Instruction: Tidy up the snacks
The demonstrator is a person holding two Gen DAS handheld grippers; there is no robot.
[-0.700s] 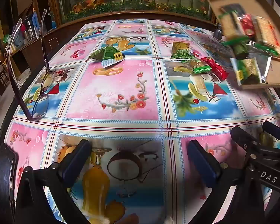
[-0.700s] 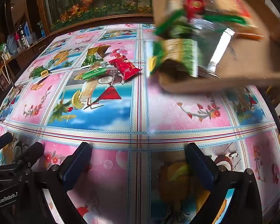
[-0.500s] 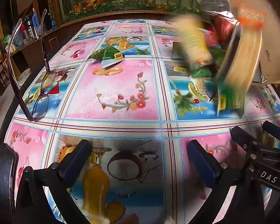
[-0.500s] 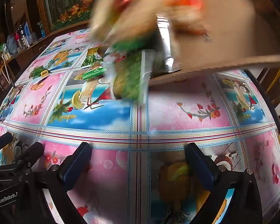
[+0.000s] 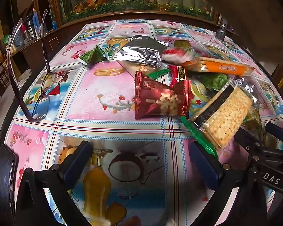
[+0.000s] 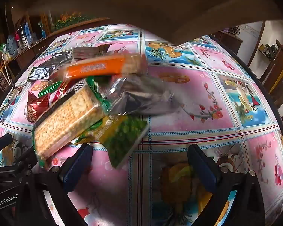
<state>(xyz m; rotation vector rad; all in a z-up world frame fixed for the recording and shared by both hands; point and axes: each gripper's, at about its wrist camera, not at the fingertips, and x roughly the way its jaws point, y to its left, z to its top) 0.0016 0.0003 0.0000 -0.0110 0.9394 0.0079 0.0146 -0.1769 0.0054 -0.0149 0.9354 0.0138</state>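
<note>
A heap of snack packets lies on the patterned tablecloth (image 5: 107, 86). In the left wrist view I see a red packet (image 5: 160, 98), a cracker pack (image 5: 226, 116), an orange cracker pack (image 5: 222, 67), a silver pouch (image 5: 141, 53) and a green packet (image 5: 94, 56). In the right wrist view the cracker pack (image 6: 66, 118), orange pack (image 6: 103, 66), a green pea packet (image 6: 126, 137) and a clear dark packet (image 6: 141, 98) lie just ahead. My left gripper (image 5: 141, 162) and right gripper (image 6: 141, 163) are both open and empty, low over the table.
Eyeglasses (image 5: 41, 92) stand on the table's left side. A brown cardboard box (image 6: 160, 5) hangs overhead, blurred. A planter with flowers (image 5: 134, 1) lines the far edge. A metal cup (image 5: 221, 33) stands far right. A wooden chair (image 6: 279, 71) is right of the table.
The cardboard box was tipped and the snacks spilled out of it onto the table, landing in a heap. The box has lifted out overhead. Both grippers stayed still and open.
</note>
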